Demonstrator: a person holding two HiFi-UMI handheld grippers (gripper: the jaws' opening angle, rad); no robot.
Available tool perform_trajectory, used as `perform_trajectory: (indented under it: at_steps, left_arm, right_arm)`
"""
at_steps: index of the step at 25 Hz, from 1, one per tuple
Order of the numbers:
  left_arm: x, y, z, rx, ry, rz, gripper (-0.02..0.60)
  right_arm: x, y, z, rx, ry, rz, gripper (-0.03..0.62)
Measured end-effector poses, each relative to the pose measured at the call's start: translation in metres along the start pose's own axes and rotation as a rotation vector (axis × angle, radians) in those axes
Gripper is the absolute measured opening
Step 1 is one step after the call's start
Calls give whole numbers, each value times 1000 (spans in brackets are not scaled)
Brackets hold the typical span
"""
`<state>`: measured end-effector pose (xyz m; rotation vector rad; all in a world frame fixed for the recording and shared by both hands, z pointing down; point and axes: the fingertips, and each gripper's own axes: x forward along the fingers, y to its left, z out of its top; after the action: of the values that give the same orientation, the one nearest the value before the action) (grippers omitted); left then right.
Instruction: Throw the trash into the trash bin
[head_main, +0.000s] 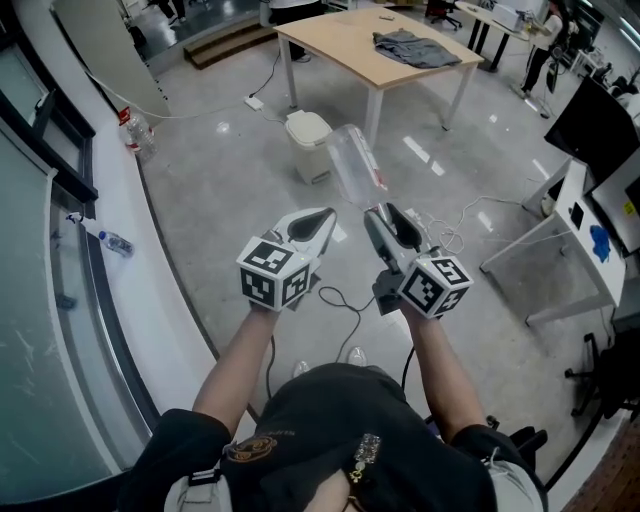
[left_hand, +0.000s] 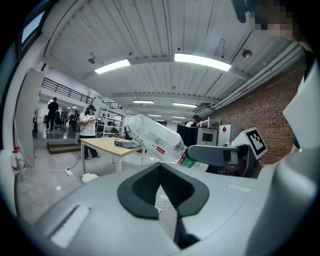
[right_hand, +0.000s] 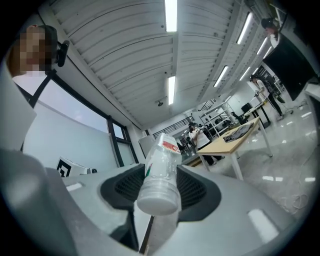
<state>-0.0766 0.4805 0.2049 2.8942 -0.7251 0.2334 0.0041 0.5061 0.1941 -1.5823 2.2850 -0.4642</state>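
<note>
With the right gripper (head_main: 385, 228) clamped on the bottle (head_main: 355, 165) and the left gripper (head_main: 312, 228) closed and empty, the person should bring the bottle squarely over the bin (head_main: 308, 140) by the table (head_main: 335, 45) before releasing.

We see the trash bin (head_main: 308, 140) on the floor ahead, just beside the table (head_main: 340, 55) with a cloth (head_main: 415, 47) on it, and nearer us the bottle (head_main: 355, 165) in our right gripper (head_main: 385, 212), right of the left gripper (head_main: 320, 218).
</note>
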Motion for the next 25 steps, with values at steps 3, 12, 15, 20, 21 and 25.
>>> perform_trajectory:
  at_steps: [3,12,15,20,21,25]
  left_arm:
    - [14,-2,1,0,2,33,3]
    - [42,-6,7,10,15,125,3]
    - [50,3,5,6,25,145,3]
    - [63,34,0,-24,25,160,3]
    - [65,42,-1,-30,23,159,3]
    - [78,80,-3,-55,10,141,3]
  right_arm:
    - [0,-17,6,-5,13,14,201]
    - [2,-59,20,11,37,60,201]
    - [12,-69,19,13,52,66,201]
    - [40,-82,14,7,79,63,201]
    - [48,-83,12,4,84,60,201]
    - [84,-91,7,-13,100,38,201]
